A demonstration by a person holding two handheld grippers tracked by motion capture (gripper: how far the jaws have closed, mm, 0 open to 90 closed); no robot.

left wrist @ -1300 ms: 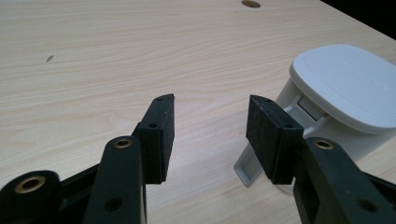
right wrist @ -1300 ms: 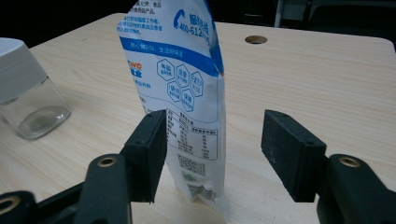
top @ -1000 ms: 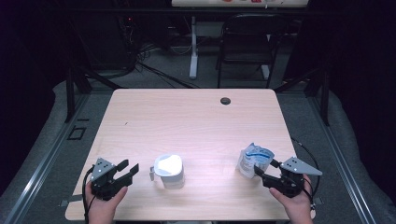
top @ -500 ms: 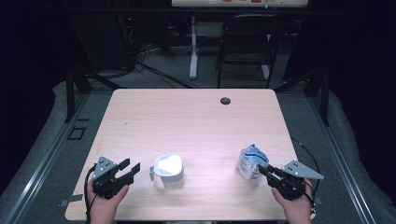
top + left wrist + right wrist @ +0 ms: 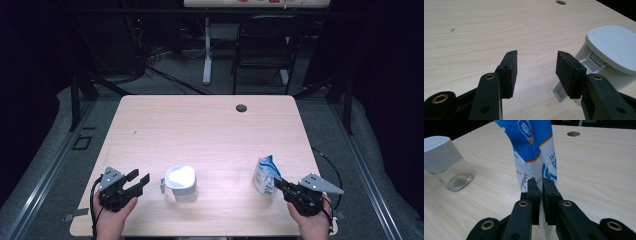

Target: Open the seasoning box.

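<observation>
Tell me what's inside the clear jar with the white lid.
Through the glass wall of the jar nothing shows; it looks empty. The white lid is shut and hides the top part inside.

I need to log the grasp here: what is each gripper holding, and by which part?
Right gripper: blue-and-white bag, pinched on its side edge. Left gripper: nothing.

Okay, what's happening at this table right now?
A person works with two claws. The right claw has just been closing and now pinches the edge of the blue and white plastic pouch, which stands upright on the light wooden table. The left claw sits open beside the clear jar with a white lid, not touching it.
</observation>
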